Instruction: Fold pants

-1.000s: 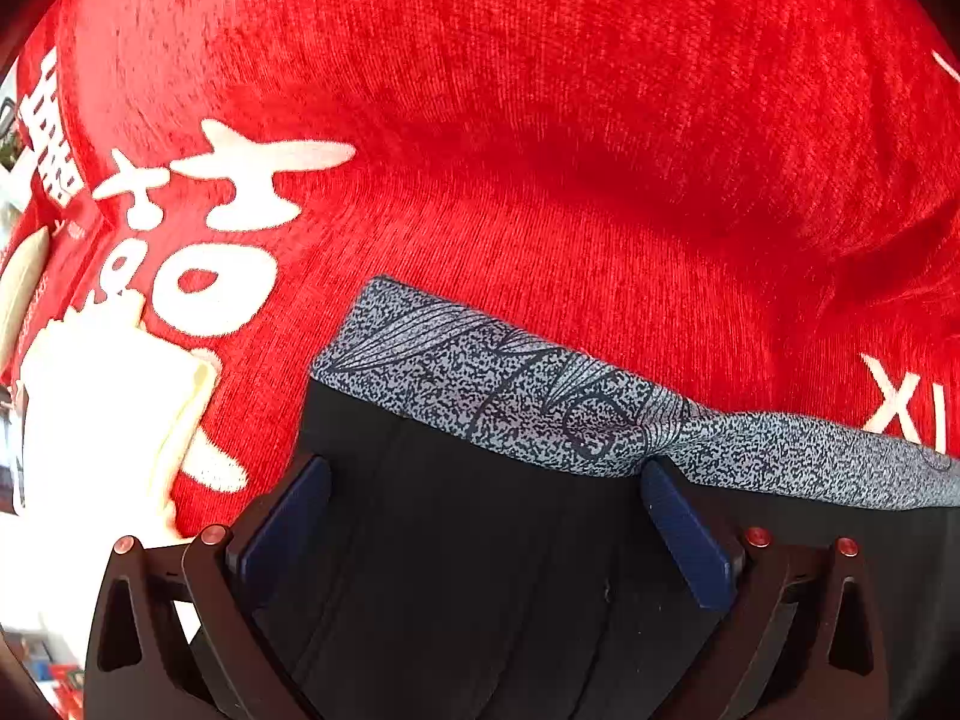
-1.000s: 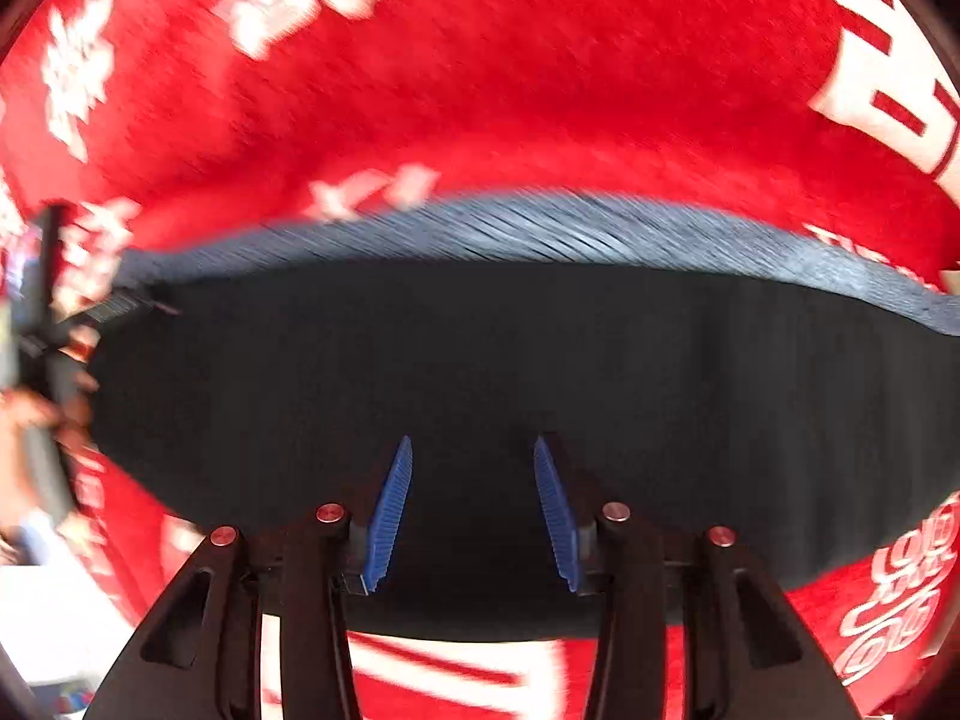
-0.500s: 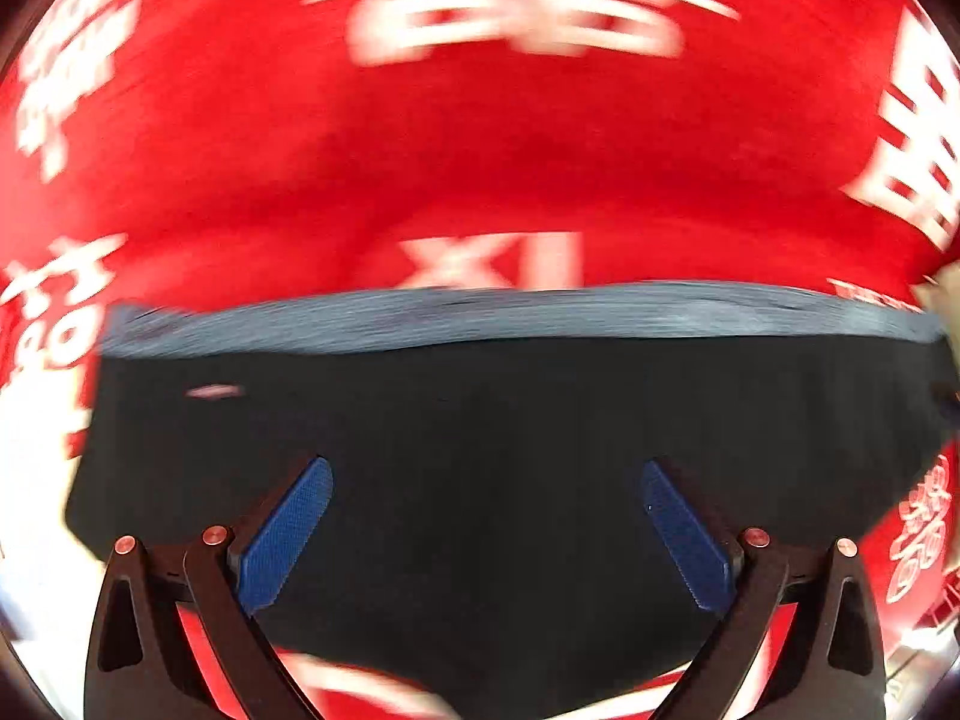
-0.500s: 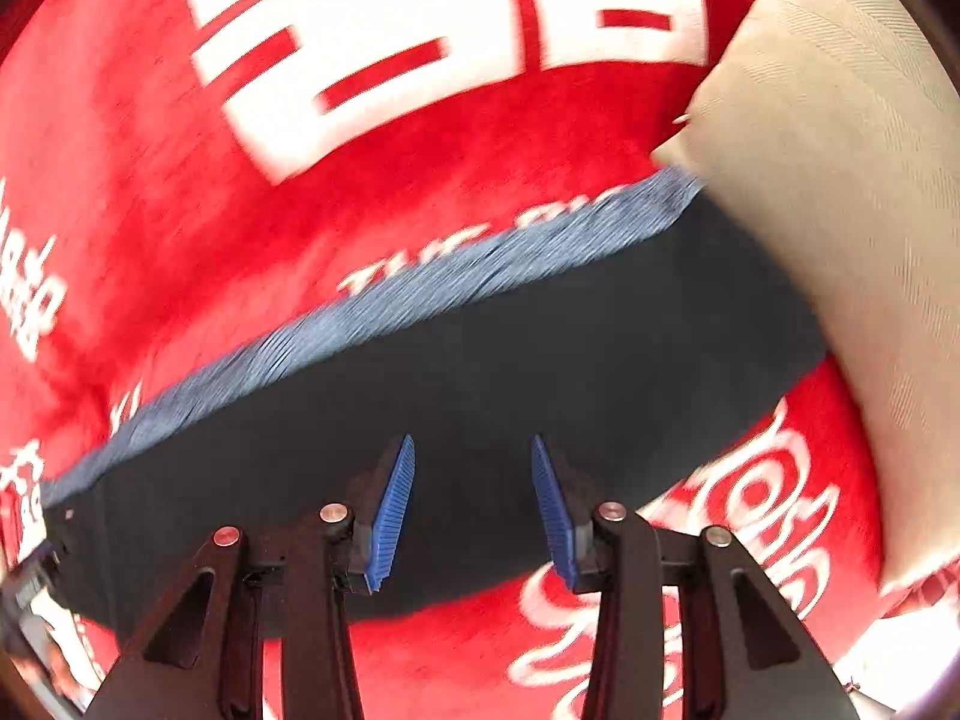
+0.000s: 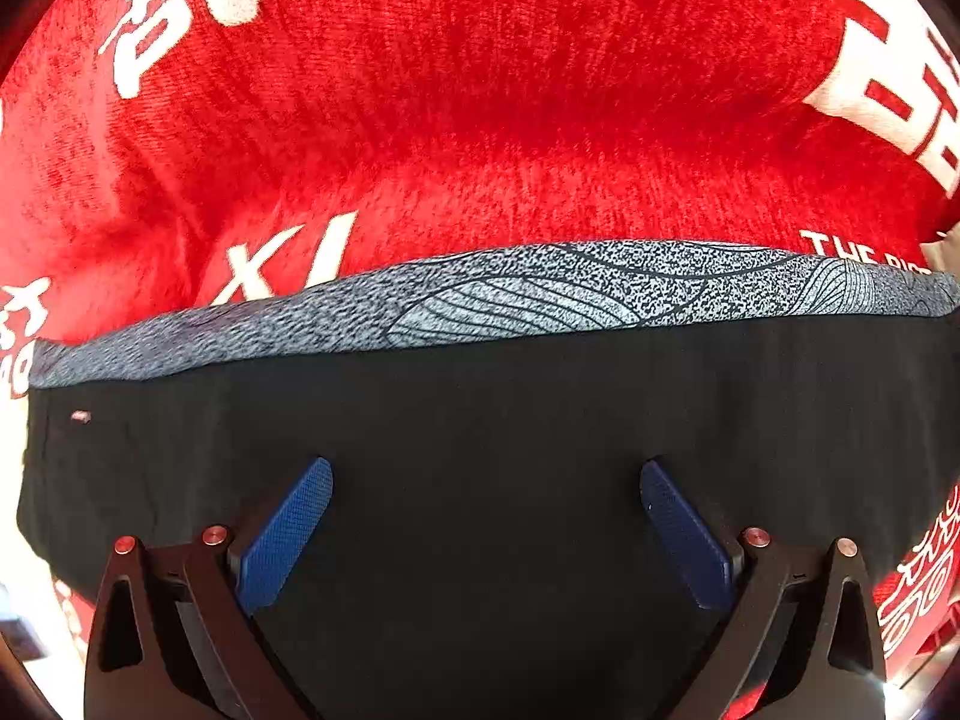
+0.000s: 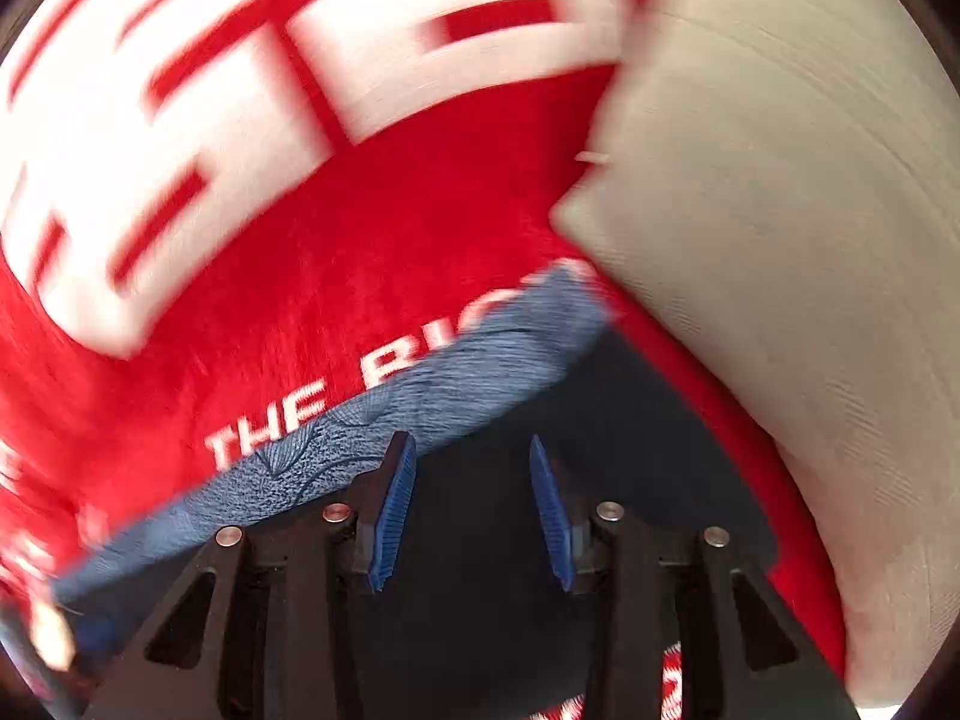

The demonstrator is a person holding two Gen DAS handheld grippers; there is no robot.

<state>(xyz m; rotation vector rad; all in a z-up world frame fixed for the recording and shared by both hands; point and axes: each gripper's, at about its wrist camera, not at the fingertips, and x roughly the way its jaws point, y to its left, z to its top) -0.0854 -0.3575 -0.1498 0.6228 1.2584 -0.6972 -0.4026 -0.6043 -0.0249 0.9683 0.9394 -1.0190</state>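
The black pants [image 5: 480, 420] lie folded flat on a red blanket, with a grey patterned waistband [image 5: 540, 294] along their far edge. My left gripper [image 5: 486, 486] is wide open and empty, hovering over the middle of the black fabric. In the right wrist view the pants [image 6: 630, 420] and waistband [image 6: 468, 372] show at their right end. My right gripper [image 6: 471, 480] is partly open and empty, just above the pants near the waistband.
The red blanket with white lettering [image 5: 480, 120] covers the whole surface. A beige pillow [image 6: 780, 240] lies close to the right end of the pants. A bright edge of the bed [image 5: 24, 570] shows at the far left.
The left gripper pulled back from the waistband corner, now centred over the pants. The right gripper swung toward the right end near the pillow. Both stayed open.
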